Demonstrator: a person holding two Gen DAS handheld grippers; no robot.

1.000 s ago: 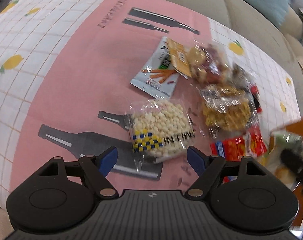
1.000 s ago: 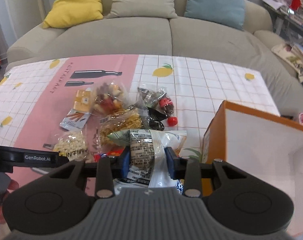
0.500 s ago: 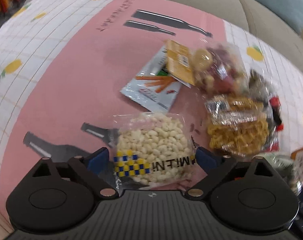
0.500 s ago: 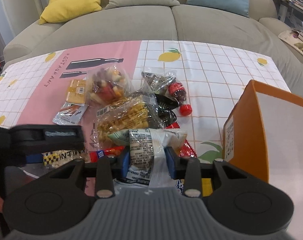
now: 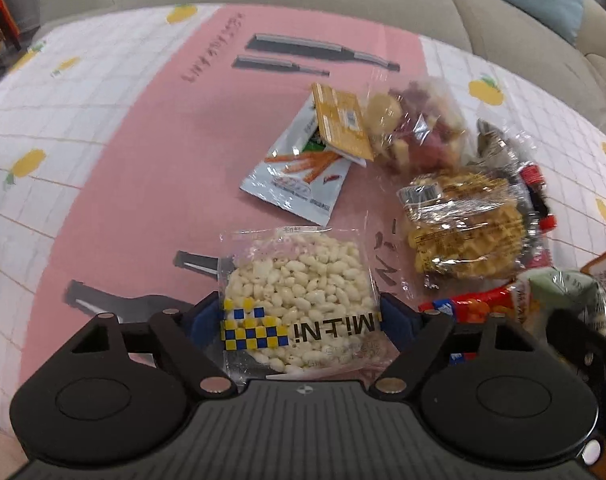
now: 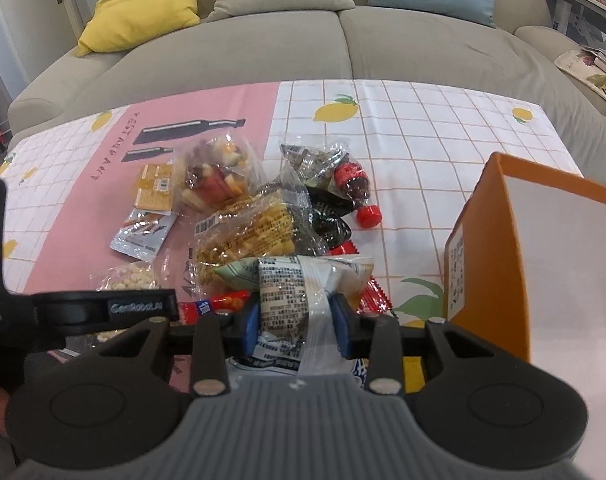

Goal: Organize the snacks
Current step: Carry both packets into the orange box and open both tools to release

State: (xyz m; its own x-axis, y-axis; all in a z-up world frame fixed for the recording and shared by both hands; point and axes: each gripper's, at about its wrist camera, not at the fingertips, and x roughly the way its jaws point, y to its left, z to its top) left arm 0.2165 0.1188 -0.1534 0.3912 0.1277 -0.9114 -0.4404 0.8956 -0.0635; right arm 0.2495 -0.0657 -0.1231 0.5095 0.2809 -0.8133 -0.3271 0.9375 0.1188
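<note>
Left wrist view: the left gripper [image 5: 301,320] points steeply down at a table covered by a pink and white tablecloth [image 5: 143,152]. Its jaws are closing, with a clear bag of white puffed snacks [image 5: 299,296] lying flat between the blue pads [image 5: 207,316]; both pads sit at the bag's side edges, and whether they press on it cannot be told. Beyond the bag lies a silver sachet printed with orange sticks [image 5: 299,176], partly overlapped by a yellow packet [image 5: 343,124]. To the right are a clear bag of mixed candies [image 5: 419,128] and a clear bag of yellow snacks [image 5: 463,232], with a red packet [image 5: 475,304] just near of it. Right wrist view: the right gripper [image 6: 297,320] is clamped on a pale green and white snack bag [image 6: 295,280], which is pinched narrow between the pads and raised above the pile. An orange box [image 6: 487,248] with a white interior stands at the right, near the gripper. Small cola bottles [image 6: 351,184] lie at the far side of the pile. A beige sofa [image 6: 303,52] with cushions lies beyond the table.
</note>
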